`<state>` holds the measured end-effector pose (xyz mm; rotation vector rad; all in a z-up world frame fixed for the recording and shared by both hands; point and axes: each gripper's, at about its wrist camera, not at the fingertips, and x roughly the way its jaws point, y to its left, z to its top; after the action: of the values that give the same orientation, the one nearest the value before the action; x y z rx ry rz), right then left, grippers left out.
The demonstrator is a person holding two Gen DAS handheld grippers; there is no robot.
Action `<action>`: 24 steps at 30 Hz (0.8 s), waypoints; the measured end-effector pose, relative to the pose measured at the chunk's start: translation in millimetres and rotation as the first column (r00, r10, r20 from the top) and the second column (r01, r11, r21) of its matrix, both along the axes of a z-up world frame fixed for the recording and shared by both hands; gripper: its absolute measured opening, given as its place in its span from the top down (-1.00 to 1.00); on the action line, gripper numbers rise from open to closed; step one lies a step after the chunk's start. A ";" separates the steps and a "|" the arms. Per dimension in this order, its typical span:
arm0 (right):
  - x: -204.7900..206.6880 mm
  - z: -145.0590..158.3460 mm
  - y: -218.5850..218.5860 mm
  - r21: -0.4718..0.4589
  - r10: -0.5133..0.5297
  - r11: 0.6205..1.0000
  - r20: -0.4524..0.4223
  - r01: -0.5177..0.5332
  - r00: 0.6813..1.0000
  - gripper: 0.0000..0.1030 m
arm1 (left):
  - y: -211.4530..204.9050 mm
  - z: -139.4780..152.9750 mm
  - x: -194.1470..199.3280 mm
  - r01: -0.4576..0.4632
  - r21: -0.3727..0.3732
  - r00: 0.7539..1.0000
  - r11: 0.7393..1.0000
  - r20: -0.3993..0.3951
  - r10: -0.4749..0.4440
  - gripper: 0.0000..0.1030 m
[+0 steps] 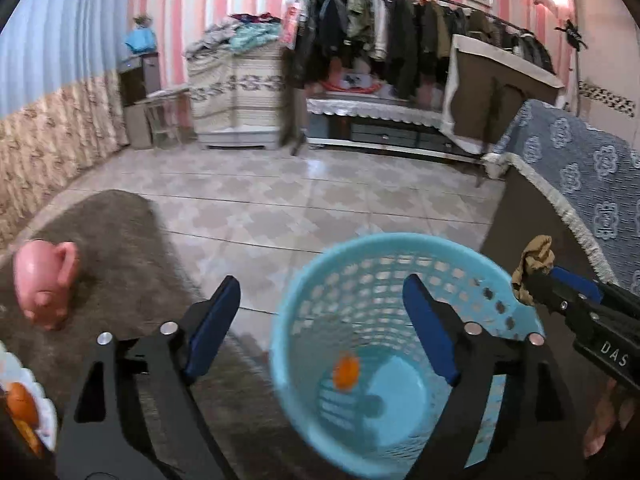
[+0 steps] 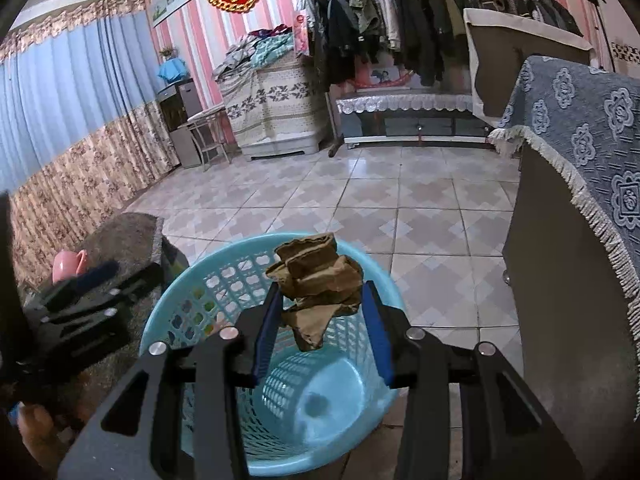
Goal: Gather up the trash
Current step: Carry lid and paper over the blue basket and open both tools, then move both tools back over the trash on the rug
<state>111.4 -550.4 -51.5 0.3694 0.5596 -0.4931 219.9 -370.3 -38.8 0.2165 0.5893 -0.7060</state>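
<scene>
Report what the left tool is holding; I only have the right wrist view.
Observer: Nothing. The left tool is open wide and empty, above the light blue plastic lattice basket.
Operator: Check the basket's floor before I drop this crumpled brown paper.
Observer: A small orange scrap already lies there.
Operator: Look left of the left tool.
Observer: A white scalloped dish holding something orange sits at the frame's edge.

we see a crumpled brown paper scrap (image 2: 318, 280) pinched above the open mouth of a light blue perforated plastic basket (image 2: 168, 312) standing upright on the floor; a small orange piece (image 1: 346, 370) lies on its bottom
</scene>
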 end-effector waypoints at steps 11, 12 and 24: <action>27.1 -6.6 25.0 -0.007 0.037 0.999 -0.002 -0.037 0.999 0.19 | 64.3 25.3 11.8 -0.218 -0.034 0.972 0.975 0.077 0.220 -0.89; 27.5 -6.2 27.0 -0.009 0.036 0.999 0.004 -0.036 0.999 0.19 | 68.6 26.0 13.1 -0.228 -0.038 0.970 0.973 0.074 0.230 -0.89; 34.1 0.9 37.4 -0.037 0.037 0.999 0.021 -0.037 0.999 -0.61 | 87.6 32.2 7.9 -0.272 -0.066 0.957 0.960 0.083 0.277 -0.89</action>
<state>145.5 -513.0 -50.6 0.3287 0.5347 -0.4625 227.8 -282.7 -6.5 0.1129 0.4999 -0.4390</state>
